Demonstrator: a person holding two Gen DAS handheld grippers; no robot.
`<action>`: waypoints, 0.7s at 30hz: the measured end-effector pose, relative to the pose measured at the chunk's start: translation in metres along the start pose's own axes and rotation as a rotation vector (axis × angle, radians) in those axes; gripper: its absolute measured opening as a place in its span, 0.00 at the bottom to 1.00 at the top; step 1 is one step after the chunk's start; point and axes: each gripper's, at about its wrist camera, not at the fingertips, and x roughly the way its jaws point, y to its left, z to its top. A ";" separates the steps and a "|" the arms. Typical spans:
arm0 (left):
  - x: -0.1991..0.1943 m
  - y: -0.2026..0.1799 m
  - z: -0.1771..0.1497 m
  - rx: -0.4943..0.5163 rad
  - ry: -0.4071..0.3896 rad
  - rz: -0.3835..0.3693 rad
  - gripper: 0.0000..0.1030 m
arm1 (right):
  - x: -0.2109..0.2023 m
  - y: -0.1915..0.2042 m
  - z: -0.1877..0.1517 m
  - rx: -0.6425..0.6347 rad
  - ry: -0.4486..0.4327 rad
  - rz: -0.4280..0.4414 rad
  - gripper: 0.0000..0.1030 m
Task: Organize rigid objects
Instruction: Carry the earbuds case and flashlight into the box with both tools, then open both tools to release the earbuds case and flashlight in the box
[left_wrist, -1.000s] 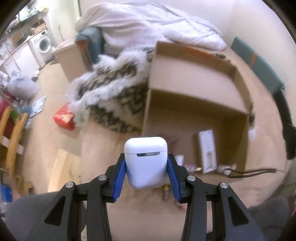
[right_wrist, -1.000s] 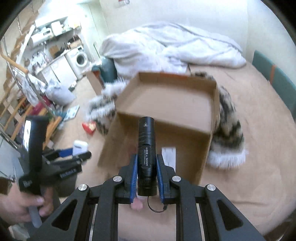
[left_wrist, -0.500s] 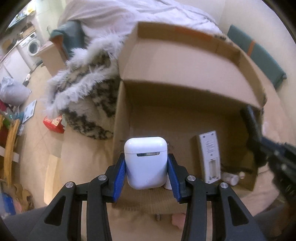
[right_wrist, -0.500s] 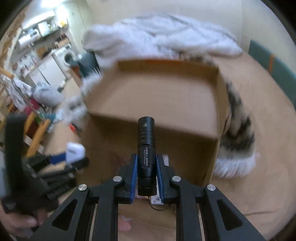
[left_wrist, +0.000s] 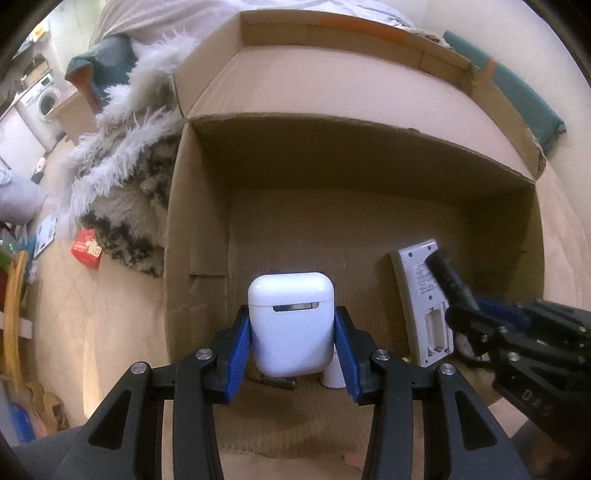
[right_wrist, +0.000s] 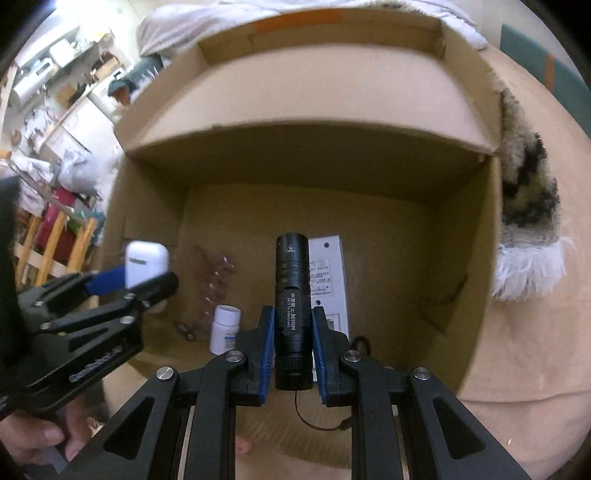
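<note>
Inside the cardboard box (right_wrist: 476, 258) lie a white remote (right_wrist: 330, 273) and pill bottle (right_wrist: 225, 328).

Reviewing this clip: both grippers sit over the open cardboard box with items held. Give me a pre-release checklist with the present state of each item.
1. Left gripper clamped on white earbud case: ok.
2. Right gripper clamped on black flashlight: ok.
3. Cardboard box flaps open: ok.
4. Bare floor under earbud case: cannot tell; small white bottle lies close by.
5. Bare floor under flashlight: not ok; white remote control lies beneath.
6. Grippers apart from each other: ok.
</note>
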 end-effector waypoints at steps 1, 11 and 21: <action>0.002 0.000 0.001 -0.002 0.006 -0.002 0.38 | 0.004 -0.001 0.000 0.009 0.012 0.004 0.20; 0.015 -0.004 0.002 0.004 0.040 -0.014 0.38 | 0.022 -0.003 -0.001 0.036 0.067 0.009 0.20; 0.008 -0.009 0.003 0.010 0.022 0.008 0.58 | 0.005 -0.001 0.006 0.038 -0.015 0.050 0.35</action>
